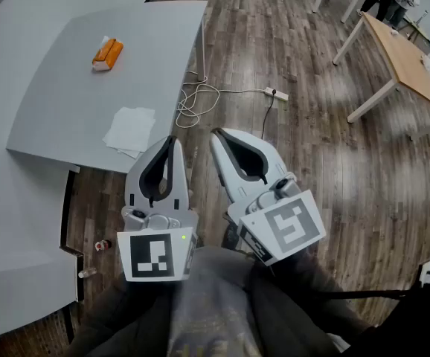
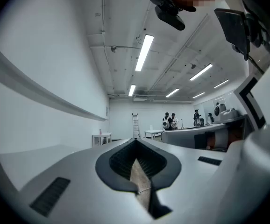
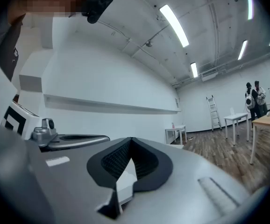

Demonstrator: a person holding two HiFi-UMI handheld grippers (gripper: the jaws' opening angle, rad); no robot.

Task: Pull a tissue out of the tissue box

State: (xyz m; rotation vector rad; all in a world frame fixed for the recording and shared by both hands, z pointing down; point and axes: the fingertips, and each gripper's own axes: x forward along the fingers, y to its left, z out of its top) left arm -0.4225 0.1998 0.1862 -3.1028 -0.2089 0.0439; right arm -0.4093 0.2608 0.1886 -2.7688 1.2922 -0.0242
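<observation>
Dark wooden plank flooring (image 1: pixel 297 147) spreads beneath a pale grey table (image 1: pixel 66 95). On it, towards the far side, sits the small orange tissue box (image 1: pixel 108 53) with a white tissue poking from its top. Loose white tissue sheets (image 1: pixel 131 130) lie by the near edge. Well apart from the box, close to the person's body, the left gripper (image 1: pixel 172 141) and the right gripper (image 1: pixel 216 134) are both clenched on nothing.

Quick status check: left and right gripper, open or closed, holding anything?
Left gripper: closed, nothing held.
Right gripper: closed, nothing held.
</observation>
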